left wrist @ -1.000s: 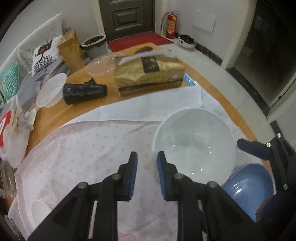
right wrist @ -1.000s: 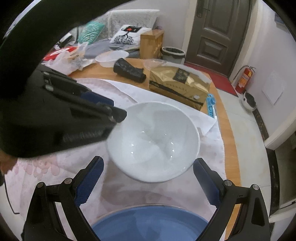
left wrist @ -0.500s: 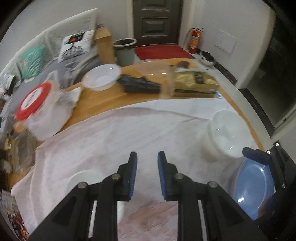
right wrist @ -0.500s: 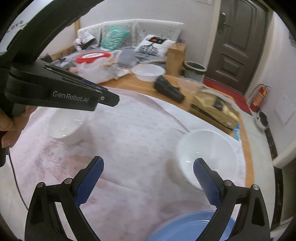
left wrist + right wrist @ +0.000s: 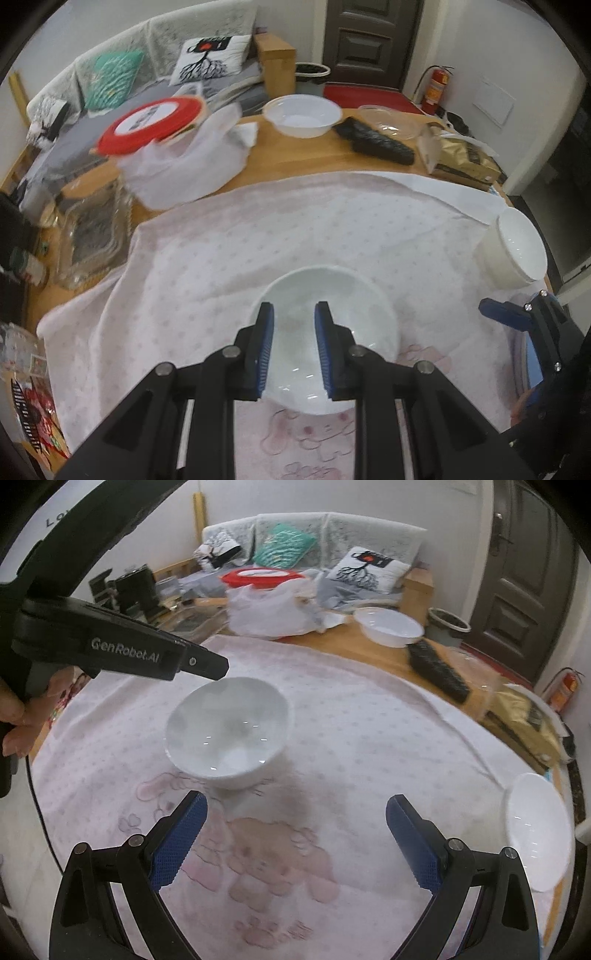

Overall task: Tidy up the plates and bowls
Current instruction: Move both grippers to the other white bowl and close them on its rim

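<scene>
The left gripper [image 5: 293, 328] hung right over a white bowl [image 5: 325, 343] that sat on the pink dotted cloth [image 5: 207, 266]. Its blue-padded fingers [image 5: 266, 343] stood a narrow gap apart with nothing between them, and whether they touched the bowl could not be told from that view. From the right wrist view the same gripper [image 5: 218, 668] reached in from the left with its tip above the far rim of that bowl [image 5: 227, 734], seemingly just clear of it.

The right gripper [image 5: 295, 834] was spread wide and empty, low over the cloth [image 5: 369, 738], with the bowl just beyond its left finger. A cartoon print on the cloth lay between its fingers.

A second white bowl [image 5: 537, 830] sat near the right edge of the table, well apart from the first; in the left wrist view it showed at the far right [image 5: 517, 247]. A sliver of a blue plate [image 5: 532, 363] peeked out behind the right gripper [image 5: 517, 317] at that edge.

Farther off, on the bare wooden tabletop [image 5: 295, 155], sat a red-lidded container in a white plastic bag [image 5: 177, 147], a white plastic basin [image 5: 301, 114], a black roll [image 5: 380, 142], a clear plastic dish [image 5: 391, 122] and a gold box [image 5: 461, 162]. A glass tray [image 5: 92, 240] sat at the left edge.

Beyond the table stood a sofa with cushions [image 5: 155, 70], a bin [image 5: 310, 75], a dark door [image 5: 369, 40] and a fire extinguisher [image 5: 436, 88]
</scene>
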The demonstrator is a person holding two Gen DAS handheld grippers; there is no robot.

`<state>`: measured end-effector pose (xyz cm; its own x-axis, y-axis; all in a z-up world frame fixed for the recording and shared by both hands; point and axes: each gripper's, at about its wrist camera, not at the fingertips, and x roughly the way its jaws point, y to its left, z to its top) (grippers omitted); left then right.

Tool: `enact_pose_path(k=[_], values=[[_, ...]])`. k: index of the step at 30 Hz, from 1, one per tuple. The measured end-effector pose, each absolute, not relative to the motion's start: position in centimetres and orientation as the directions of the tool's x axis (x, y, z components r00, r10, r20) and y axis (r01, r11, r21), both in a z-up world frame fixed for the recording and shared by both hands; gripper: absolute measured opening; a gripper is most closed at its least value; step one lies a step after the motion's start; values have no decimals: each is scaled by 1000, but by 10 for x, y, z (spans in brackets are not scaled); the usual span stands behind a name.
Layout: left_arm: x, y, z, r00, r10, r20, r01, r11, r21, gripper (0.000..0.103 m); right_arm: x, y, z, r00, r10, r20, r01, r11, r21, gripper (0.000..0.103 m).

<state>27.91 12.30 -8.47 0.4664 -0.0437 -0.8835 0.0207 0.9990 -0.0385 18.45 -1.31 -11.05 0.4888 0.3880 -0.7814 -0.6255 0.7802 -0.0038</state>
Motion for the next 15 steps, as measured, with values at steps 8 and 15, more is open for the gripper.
enact_pose_path(k=[8, 15], values=[[278, 147, -110, 426, -78, -902, -1, 996, -87, 19, 194, 17, -141, 429, 416, -801, -644, 763, 52, 96], [282, 148, -125, 412, -99, -906, 1, 994, -108, 19, 197, 38, -157, 402, 465, -789, -687, 723, 75, 96]])
